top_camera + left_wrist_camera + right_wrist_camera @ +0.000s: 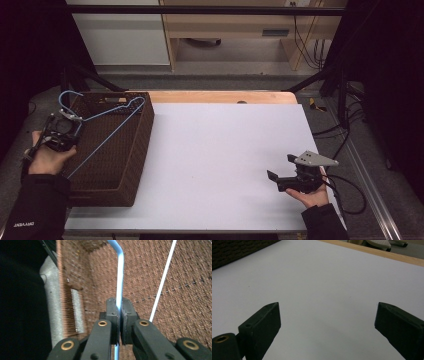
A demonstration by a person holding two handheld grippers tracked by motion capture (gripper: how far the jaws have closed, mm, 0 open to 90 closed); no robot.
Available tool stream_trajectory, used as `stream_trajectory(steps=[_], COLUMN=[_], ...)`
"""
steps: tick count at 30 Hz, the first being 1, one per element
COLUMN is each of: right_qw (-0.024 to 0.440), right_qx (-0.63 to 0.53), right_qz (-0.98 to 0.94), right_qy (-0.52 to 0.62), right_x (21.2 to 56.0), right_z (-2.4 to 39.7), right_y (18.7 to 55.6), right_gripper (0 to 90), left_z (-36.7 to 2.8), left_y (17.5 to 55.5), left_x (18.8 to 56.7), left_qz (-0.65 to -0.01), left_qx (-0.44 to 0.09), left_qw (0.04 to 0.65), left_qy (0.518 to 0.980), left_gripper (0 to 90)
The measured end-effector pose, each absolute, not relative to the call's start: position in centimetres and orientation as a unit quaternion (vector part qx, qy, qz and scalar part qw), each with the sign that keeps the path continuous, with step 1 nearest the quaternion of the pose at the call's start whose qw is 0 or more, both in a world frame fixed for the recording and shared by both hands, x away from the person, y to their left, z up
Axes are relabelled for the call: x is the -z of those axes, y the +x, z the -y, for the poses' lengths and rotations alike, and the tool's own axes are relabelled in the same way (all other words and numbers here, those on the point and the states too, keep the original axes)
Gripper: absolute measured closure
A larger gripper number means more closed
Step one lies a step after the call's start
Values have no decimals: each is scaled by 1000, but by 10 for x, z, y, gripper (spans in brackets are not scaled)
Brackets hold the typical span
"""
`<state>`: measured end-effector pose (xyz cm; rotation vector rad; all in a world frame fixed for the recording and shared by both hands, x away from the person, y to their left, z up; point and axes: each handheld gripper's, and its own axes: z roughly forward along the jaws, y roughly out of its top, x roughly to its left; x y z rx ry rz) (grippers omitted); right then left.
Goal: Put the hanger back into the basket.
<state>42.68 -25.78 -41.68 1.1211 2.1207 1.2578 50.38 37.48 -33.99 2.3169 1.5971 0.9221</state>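
Left claw (67,120): high view, at table's left edge, over near-left rim of basket (142,145), gripped by left hand (47,157). Jaws clamped on hanger (107,127), blue wire, near its hook end. Hanger lies slanted across basket: hook (65,97) rises over far-left corner, one long wire runs down toward near-left wall. Basket: brown woven, rectangular, w/ handle slot in far wall, sits on left part of table (225,150). Table: white top, wood strip along far edge.
Right claw (281,169): same view, near table's right edge, well apart from basket. Jaws wide, nothing btwn. Held from below by right hand (312,195); grey plate on top, cable trails off to right.

Left claw view: claw (119,308) pads pressed together on hanger wire (120,275), which runs straight up btwn them & bends at top. Second, thinner-looking wire (162,282) crosses at right, apart from pads. Basket weave (190,290) behind; handle slot at left.

Right claw view: claw (327,312) jaws far apart, empty, over bare white table (324,277). Basket corner (234,248) at top left, wood edge at top right.
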Motion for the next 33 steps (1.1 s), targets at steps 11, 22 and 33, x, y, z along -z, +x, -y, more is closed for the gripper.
stream_trajectory(steps=[11,22,33], right_qw=[216,215,217], right_qx=[-452,-457,-470], right_qz=[-765,-761,-754], right_qy=[404,406,404], right_x=[418,417,415], right_z=[258,259,261], right_y=[427,427,426], right_gripper=[72,72,72], left_z=[-367,-368,-336], left_y=[510,477,438], left_x=[381,354,332], left_qz=[-543,-533,-482], left_qx=[-261,-293,-302], left_qw=[93,199,363], left_qy=[792,769,738], left_gripper=[864,671,421])
